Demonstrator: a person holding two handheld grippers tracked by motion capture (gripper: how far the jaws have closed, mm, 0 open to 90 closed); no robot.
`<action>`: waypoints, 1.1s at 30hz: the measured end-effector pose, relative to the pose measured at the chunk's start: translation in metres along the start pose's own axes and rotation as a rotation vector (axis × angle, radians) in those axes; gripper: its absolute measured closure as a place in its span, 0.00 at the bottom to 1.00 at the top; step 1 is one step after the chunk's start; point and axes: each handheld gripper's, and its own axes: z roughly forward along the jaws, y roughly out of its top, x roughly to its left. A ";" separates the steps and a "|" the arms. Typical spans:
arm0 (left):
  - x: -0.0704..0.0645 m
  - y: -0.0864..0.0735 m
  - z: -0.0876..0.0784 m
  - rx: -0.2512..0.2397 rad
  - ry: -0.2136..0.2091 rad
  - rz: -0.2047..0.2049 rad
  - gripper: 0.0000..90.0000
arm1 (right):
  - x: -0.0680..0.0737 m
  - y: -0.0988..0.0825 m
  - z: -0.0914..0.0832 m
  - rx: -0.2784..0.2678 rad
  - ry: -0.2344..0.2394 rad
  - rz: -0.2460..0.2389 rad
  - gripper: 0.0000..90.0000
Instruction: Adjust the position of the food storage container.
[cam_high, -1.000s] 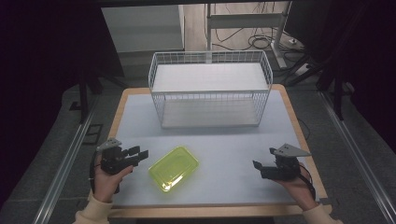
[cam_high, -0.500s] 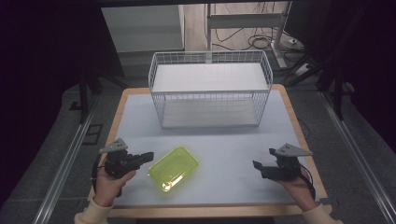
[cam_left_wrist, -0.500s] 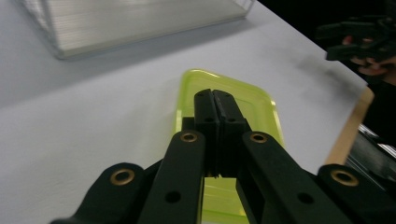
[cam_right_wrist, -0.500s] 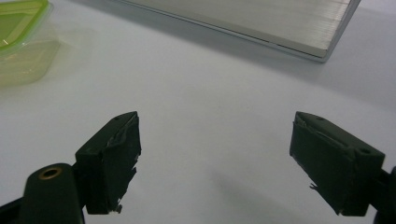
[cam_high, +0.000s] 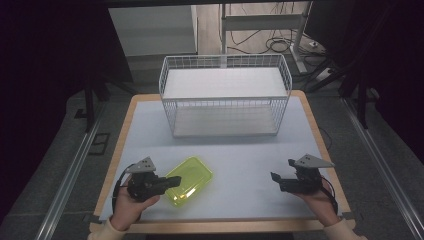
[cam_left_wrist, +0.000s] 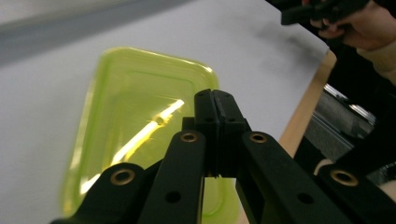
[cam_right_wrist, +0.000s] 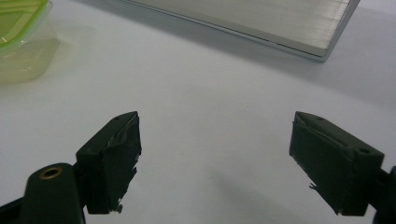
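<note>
A translucent yellow-green container (cam_high: 192, 179) lies on the white table top (cam_high: 240, 150), front left of centre. My left gripper (cam_high: 175, 181) reaches over the container's left edge from the left. In the left gripper view its jaws are pressed together above the container (cam_left_wrist: 130, 121), and I see nothing between them at the left gripper (cam_left_wrist: 215, 100). My right gripper (cam_high: 276, 181) sits near the front right, apart from the container. In the right gripper view the right gripper (cam_right_wrist: 215, 158) stands wide open over bare table, with the container (cam_right_wrist: 21, 37) far off at the upper left.
A white wire basket (cam_high: 225, 95) with a solid shelf stands at the back middle of the table; its base (cam_right_wrist: 261, 18) shows in the right gripper view. The other hand and gripper (cam_left_wrist: 327, 11) appear far off in the left gripper view. Wooden table edge (cam_high: 225, 227) runs along the front.
My left gripper has moved right, from beside the container to over its left edge. The right gripper and the container have stayed put.
</note>
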 end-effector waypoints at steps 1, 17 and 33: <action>-0.003 -0.001 0.003 0.013 -0.007 0.006 1.00 | 0.000 0.000 0.000 0.001 0.000 0.001 0.19; -0.033 -0.018 0.031 0.165 -0.027 0.080 1.00 | 0.001 -0.001 0.000 0.003 0.000 -0.005 0.19; -0.032 -0.032 0.035 0.226 0.037 0.079 1.00 | 0.002 -0.003 0.002 0.018 0.004 -0.017 0.19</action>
